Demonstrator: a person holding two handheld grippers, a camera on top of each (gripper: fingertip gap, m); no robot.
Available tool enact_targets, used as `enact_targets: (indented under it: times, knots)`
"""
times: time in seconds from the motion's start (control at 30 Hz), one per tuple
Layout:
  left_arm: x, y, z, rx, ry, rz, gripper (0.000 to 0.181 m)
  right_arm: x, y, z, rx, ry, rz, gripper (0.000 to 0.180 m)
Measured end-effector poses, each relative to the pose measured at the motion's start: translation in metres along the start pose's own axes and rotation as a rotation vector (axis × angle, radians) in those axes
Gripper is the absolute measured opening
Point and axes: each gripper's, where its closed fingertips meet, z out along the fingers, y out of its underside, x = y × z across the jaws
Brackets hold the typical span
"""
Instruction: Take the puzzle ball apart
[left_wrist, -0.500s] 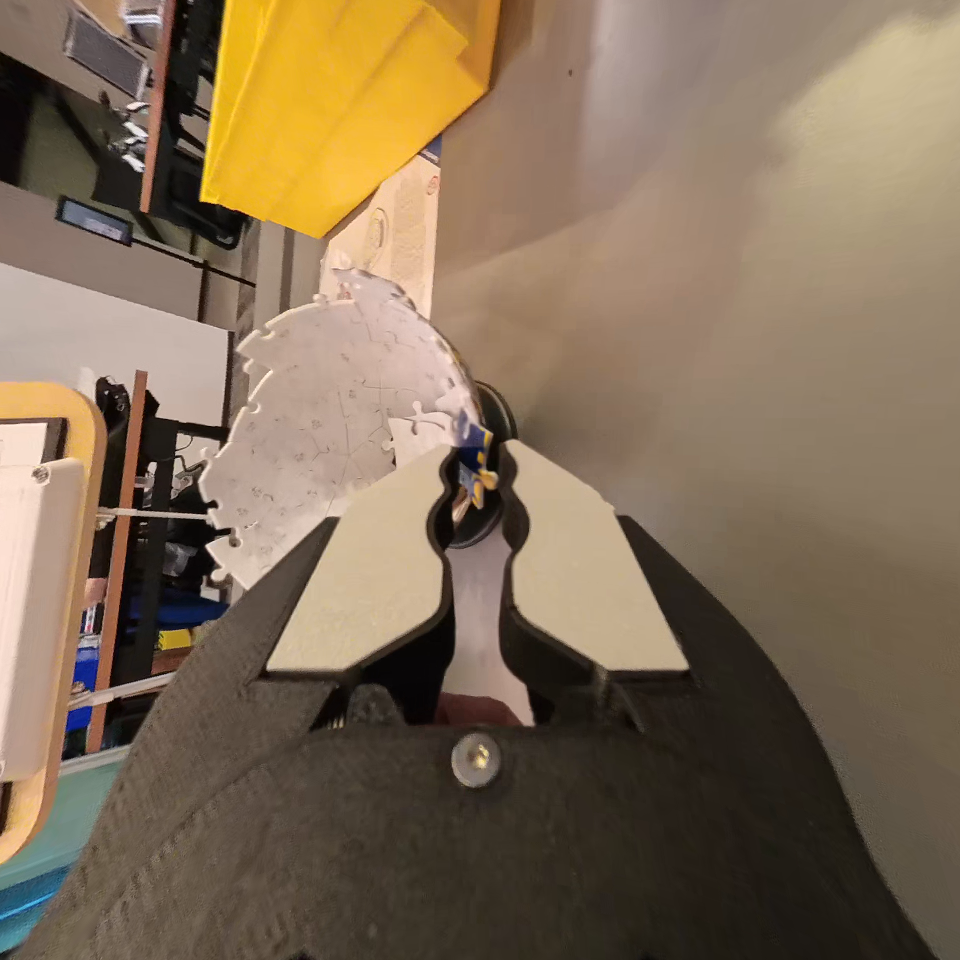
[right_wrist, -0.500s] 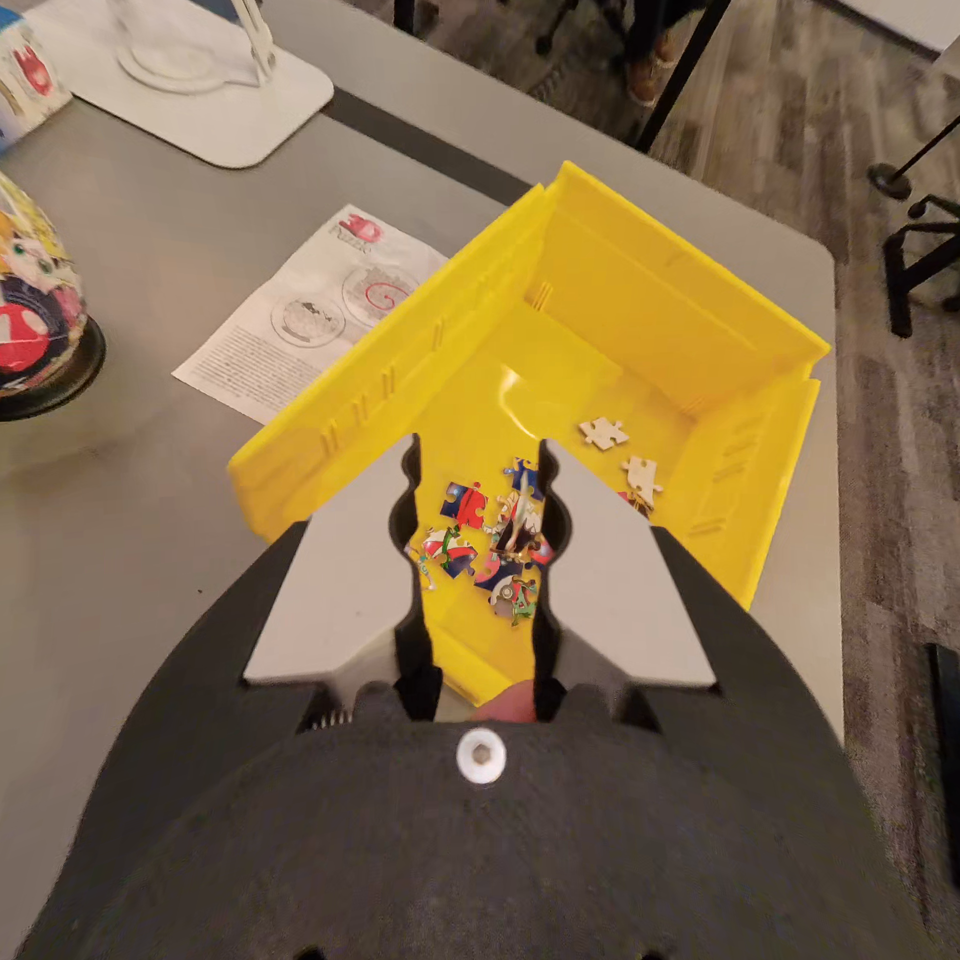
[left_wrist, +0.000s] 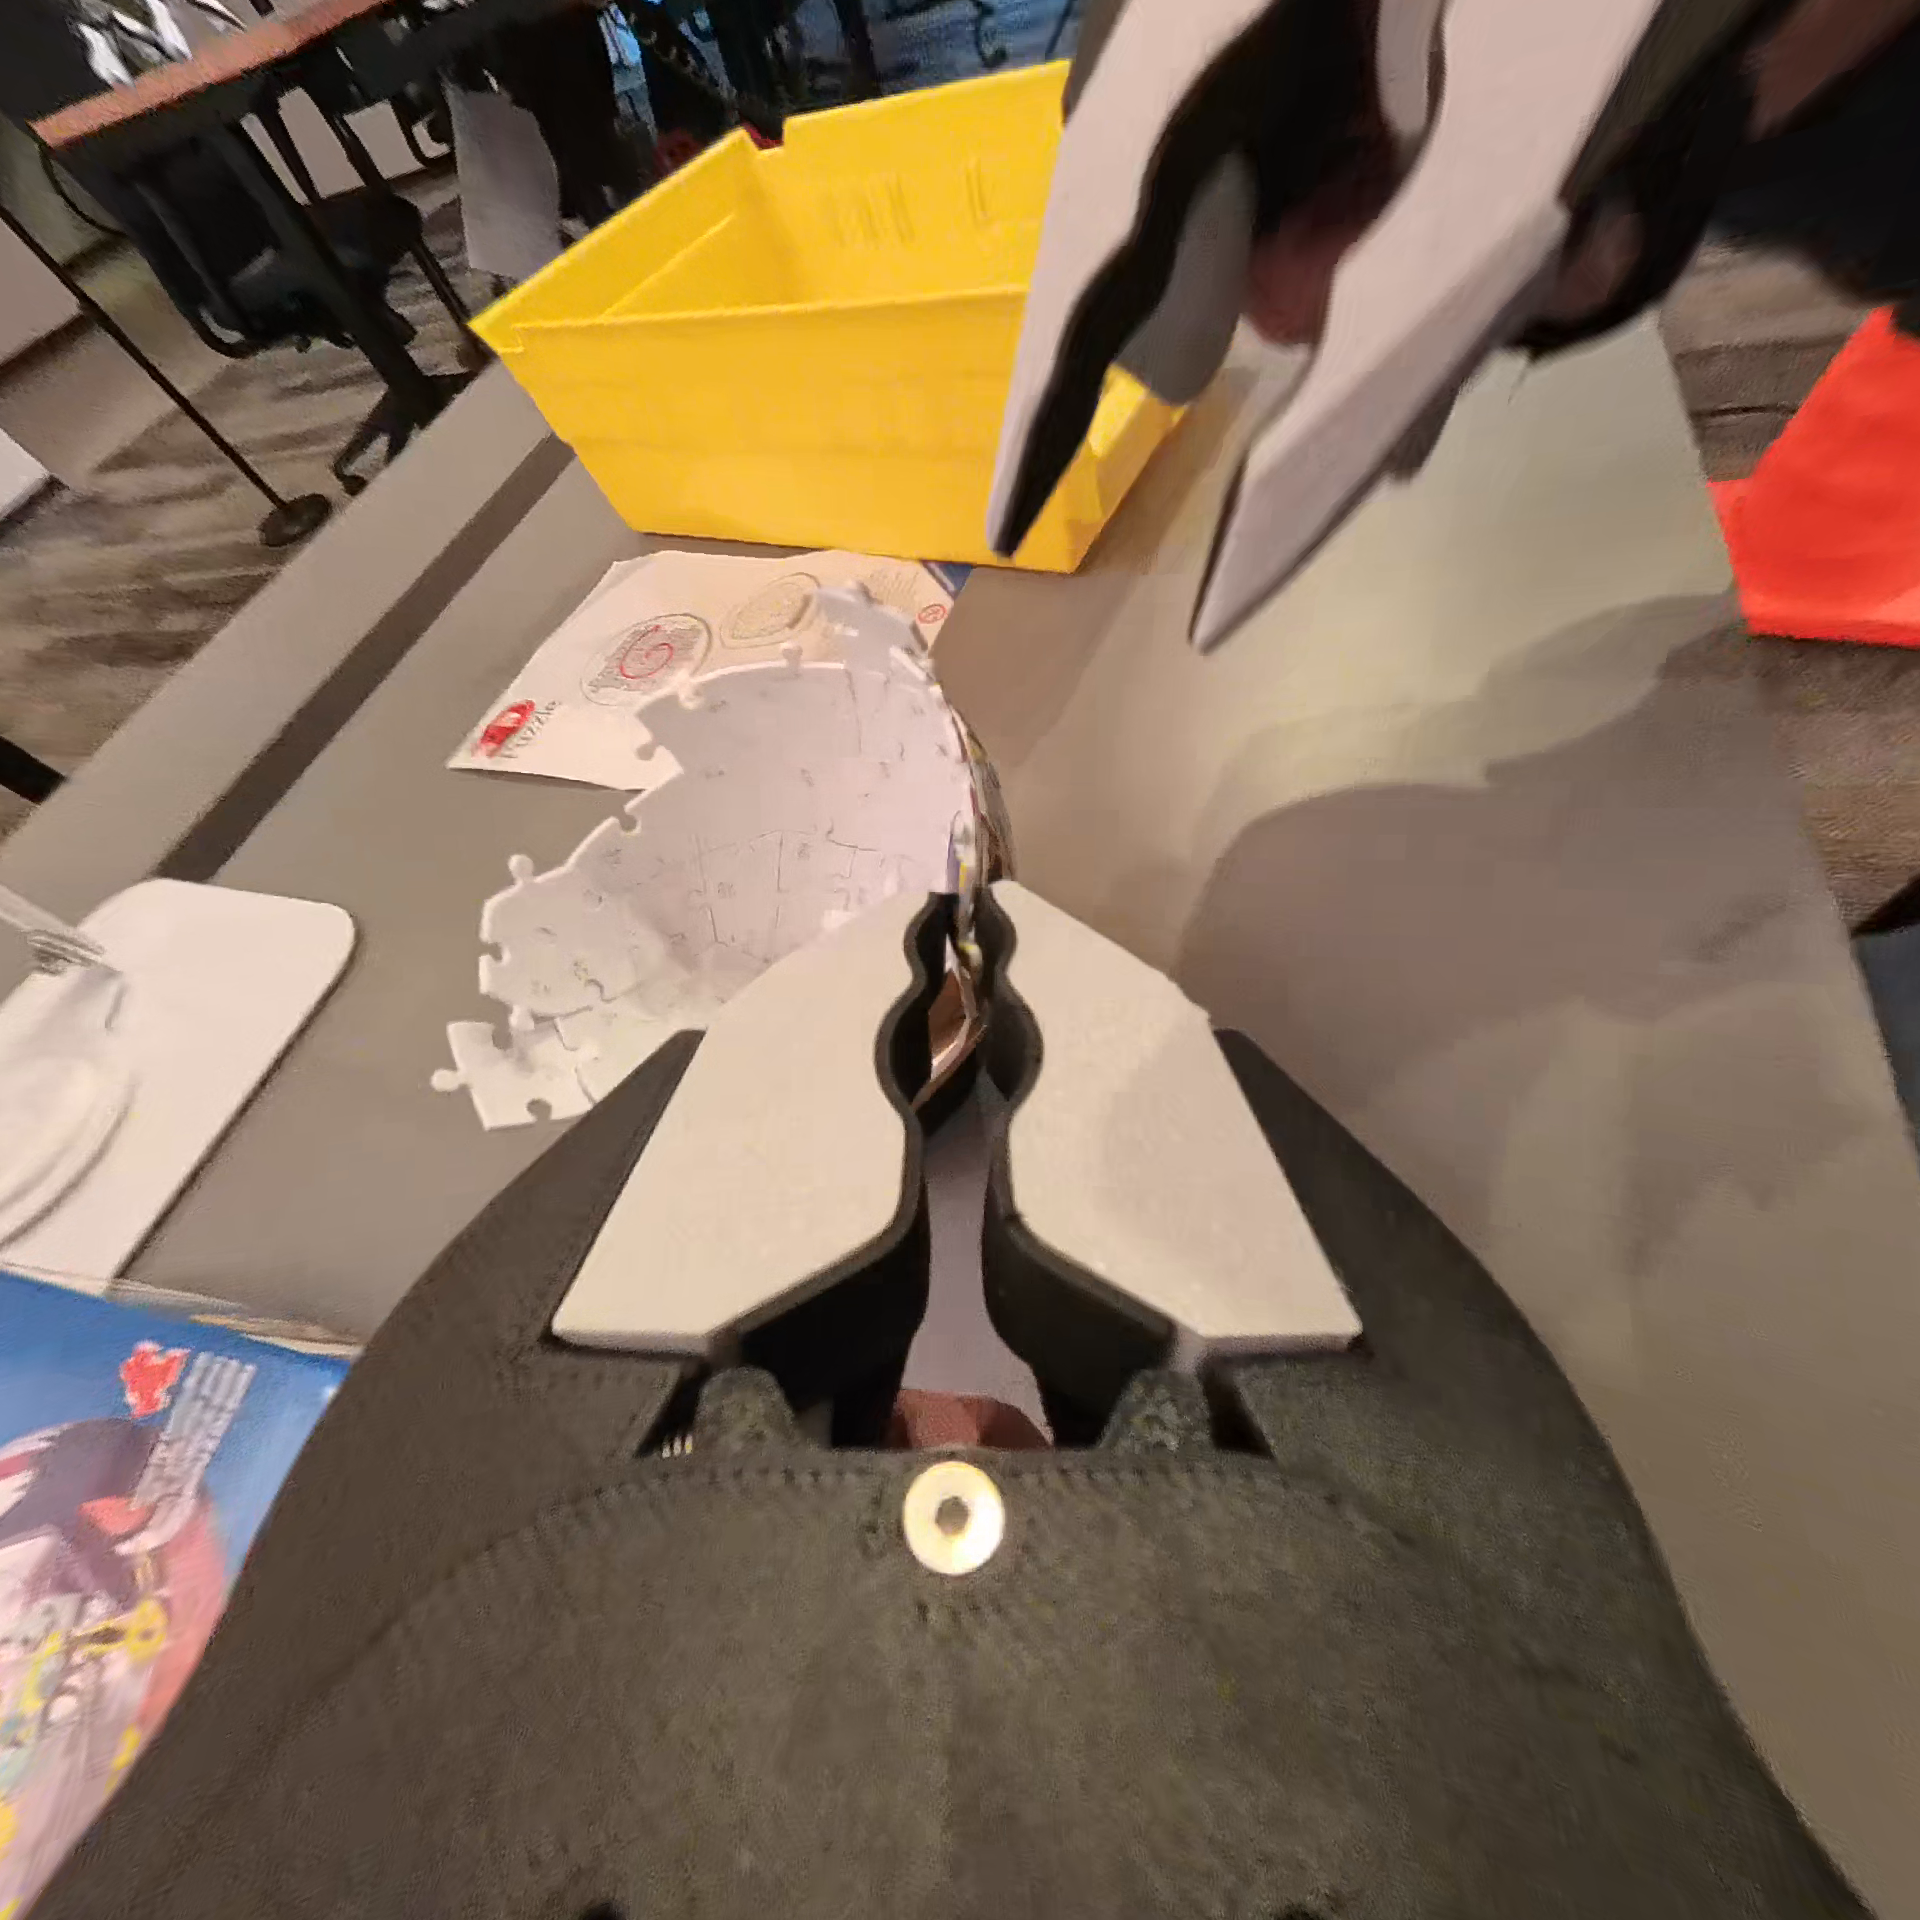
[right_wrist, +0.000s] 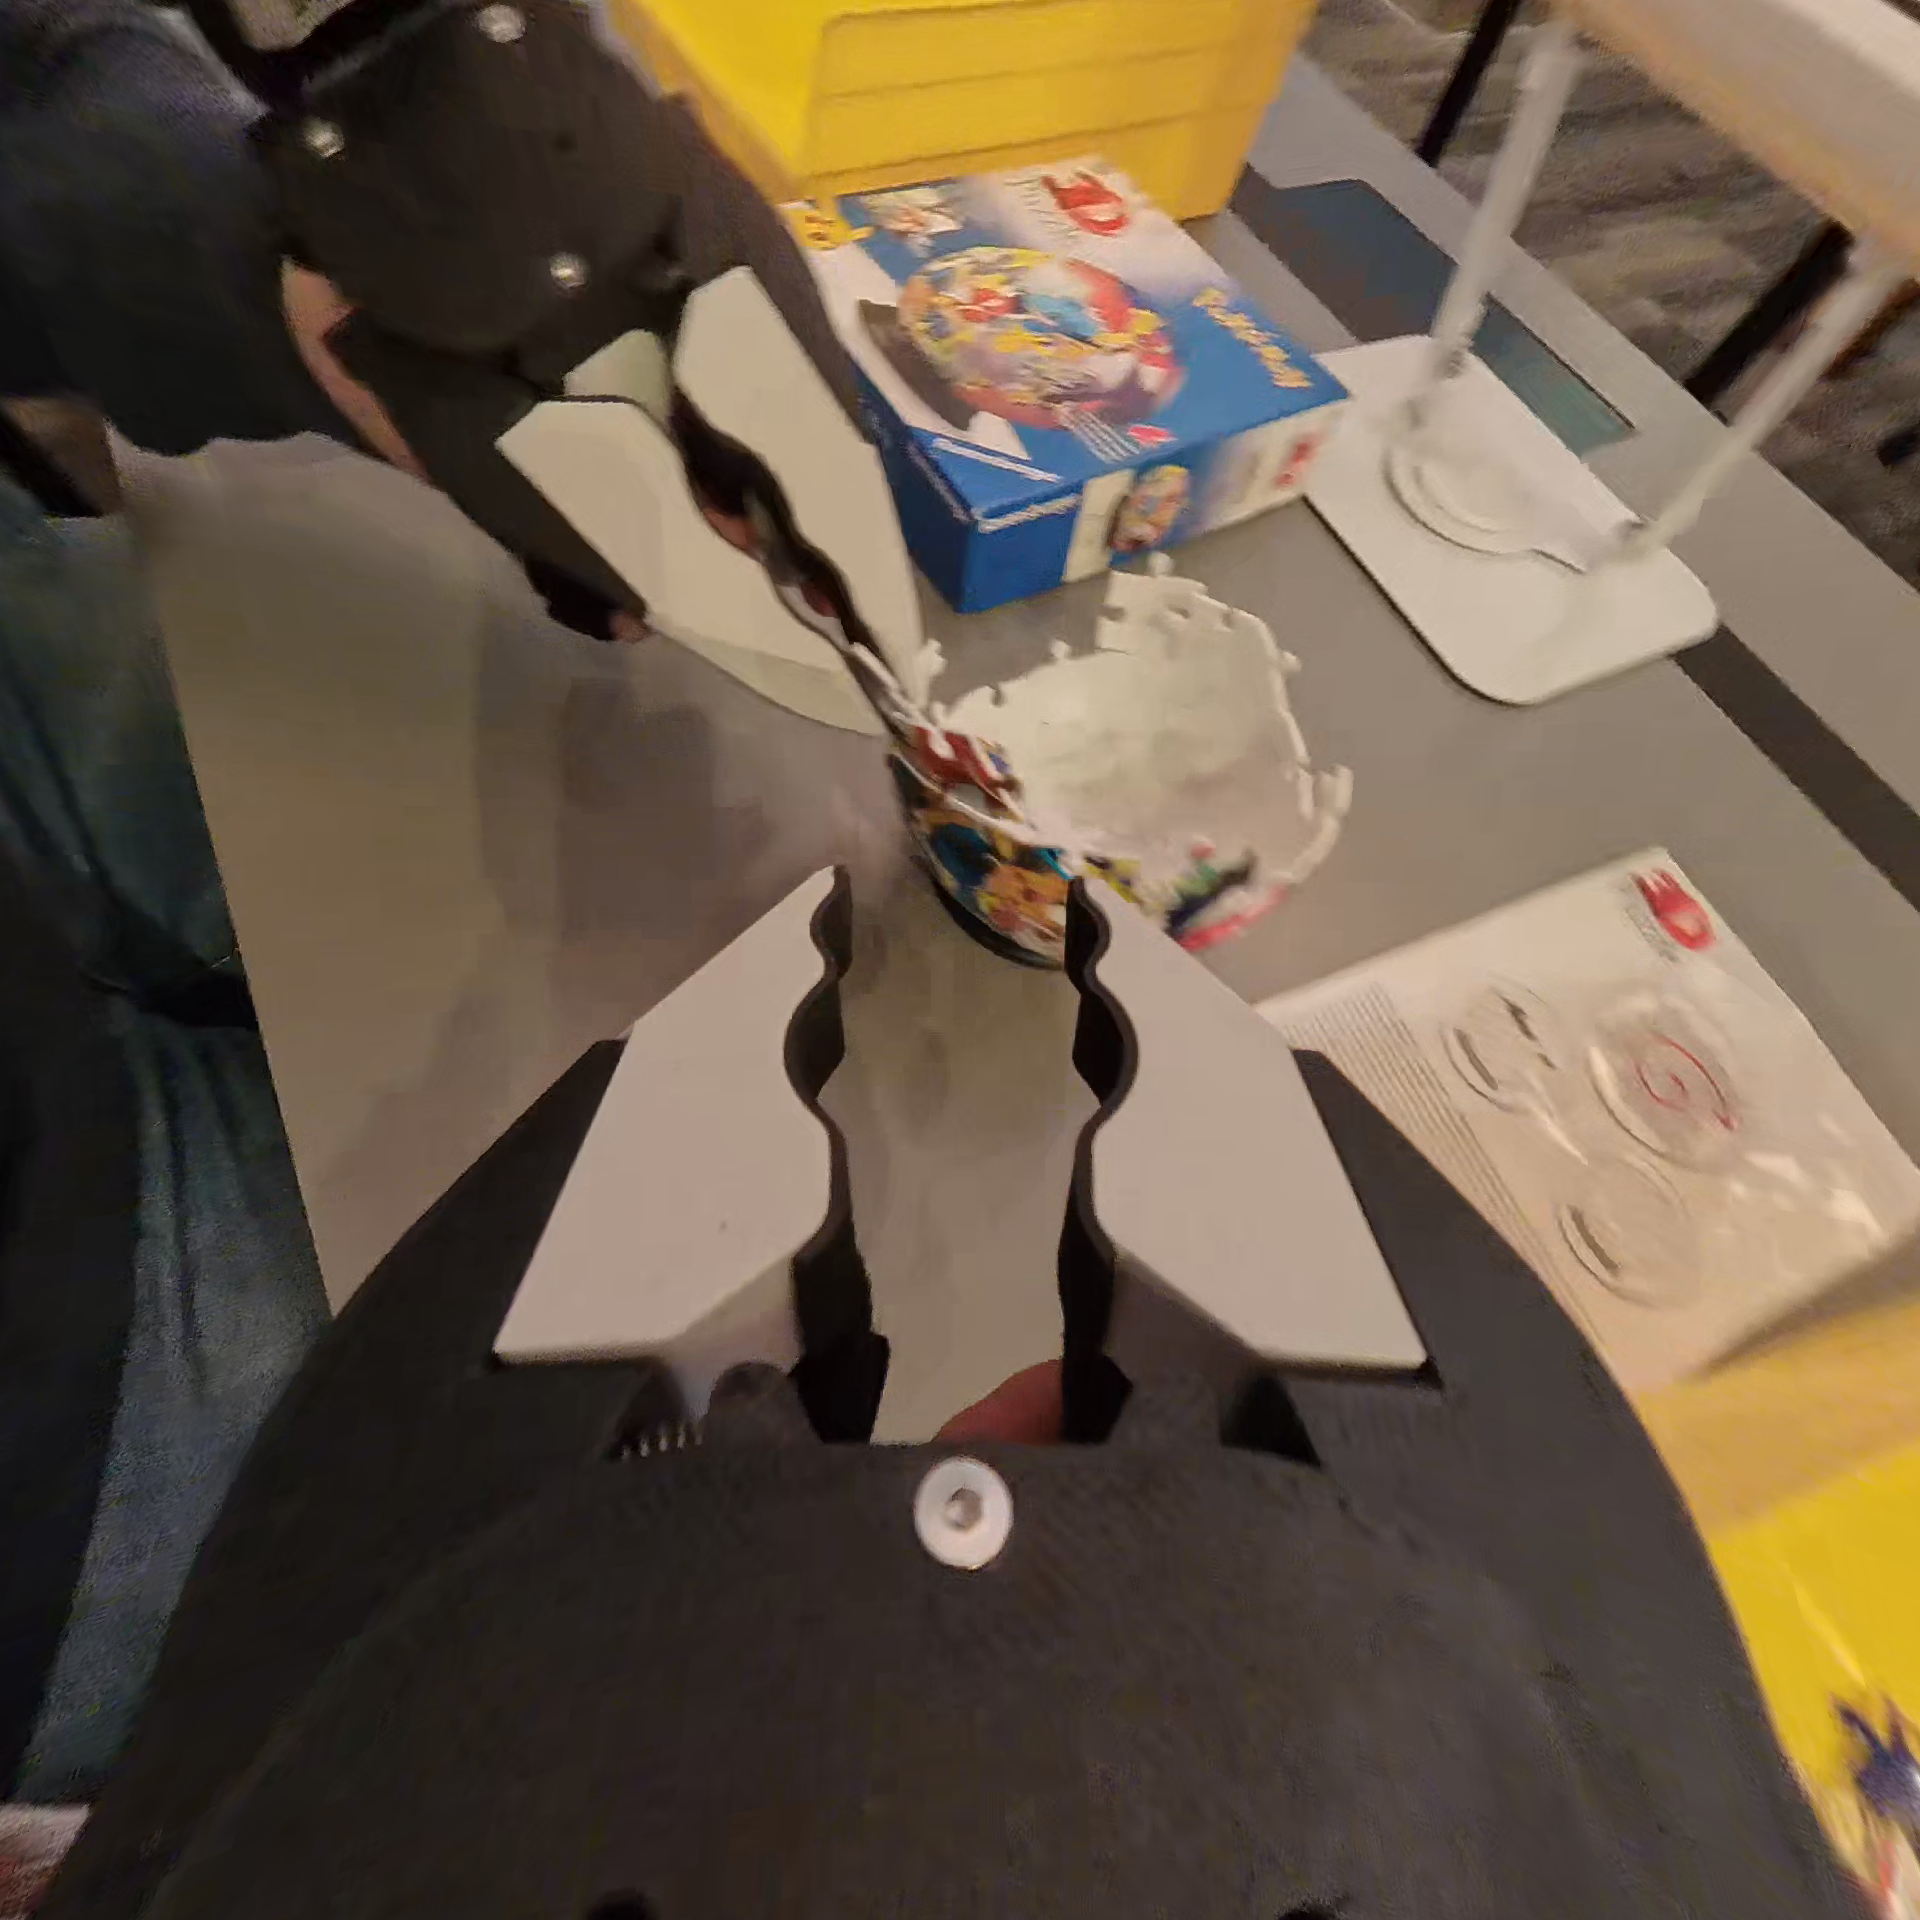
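In the left wrist view, the left hand-held gripper (left_wrist: 961, 914) filled the lower half of the frame, its two fingers clenched on the printed rim of the puzzle ball (left_wrist: 769, 862). The ball was a partly open shell near the centre of the frame, its white inside facing the camera and its edge jagged with tabs. It sat on a dark round base on the grey tabletop (left_wrist: 1403, 935). A blue box (left_wrist: 94, 1507) lay at the lower left and a white stand base (left_wrist: 197, 997) at the left edge. Beyond the ball lay a printed sheet (left_wrist: 644, 665), and behind that a yellow bin (left_wrist: 790, 343) in the upper middle. The right hand-held gripper (left_wrist: 1101, 592) hung in the upper right, blurred, fingers apart and holding nothing. An orange object (left_wrist: 1829, 509) sat at the right edge.

In the right wrist view, the right hand-held gripper (right_wrist: 956, 894) was released, its spread fingers low in the frame and pointing at the ball (right_wrist: 1132, 769) just above centre. The left hand-held gripper (right_wrist: 894, 696) came in from the upper left and pinched the shell's rim. The sheet (right_wrist: 1558, 1091) lay at the right, the box (right_wrist: 1081, 374) above the ball, the stand base (right_wrist: 1507, 540) at the upper right, and the bin (right_wrist: 1039, 83) along the top edge.
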Motion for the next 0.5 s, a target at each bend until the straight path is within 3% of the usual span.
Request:
enact_targets:
  times: [0.2, 0.37, 0.5]
  knots:
    - [0.006, 0.002, -0.003, 0.010, 0.097, -0.118, 0.005, -0.007, -0.008, 0.036, -0.001, 0.029, -0.109, 0.039]
    - [0.005, 0.008, -0.002, -0.006, 0.163, -0.222, 0.005, -0.002, 0.005, 0.048, -0.066, -0.002, -0.107, 0.018]
    - [-0.005, 0.007, -0.004, 0.041, 0.202, -0.455, 0.007, -0.006, 0.010, 0.049, -0.051, -0.038, -0.114, 0.006]
